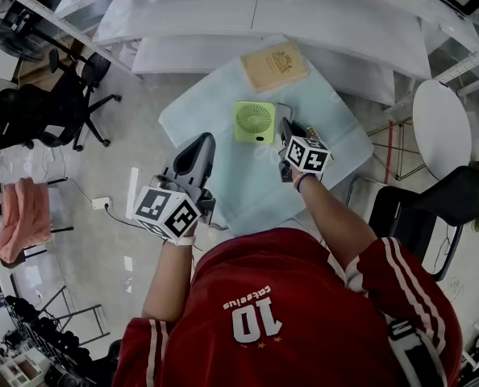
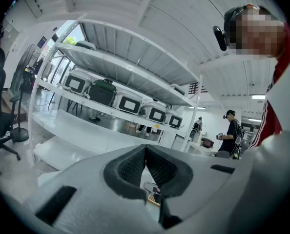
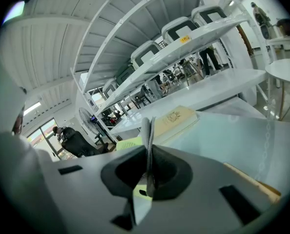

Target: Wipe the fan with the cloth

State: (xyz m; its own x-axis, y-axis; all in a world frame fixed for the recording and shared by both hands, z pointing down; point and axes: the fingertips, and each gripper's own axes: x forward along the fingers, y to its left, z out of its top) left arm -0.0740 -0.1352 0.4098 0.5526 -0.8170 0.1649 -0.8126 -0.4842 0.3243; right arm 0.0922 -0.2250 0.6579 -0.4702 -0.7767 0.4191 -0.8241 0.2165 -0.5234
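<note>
Both jaws of right gripper (image 3: 148, 155) pinch cloth (image 3: 146, 128) just beside fan's (image 1: 256, 122) edge.

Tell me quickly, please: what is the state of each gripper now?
Left gripper: closed, holding nothing.
Right gripper: closed on the cloth.

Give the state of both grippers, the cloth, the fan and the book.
Left gripper: shut, empty.
Right gripper: shut on the cloth.
Cloth: pinched between the jaws, its edge standing up.
Fan: on the table, not gripped.
Book: closed, lying flat.
</note>
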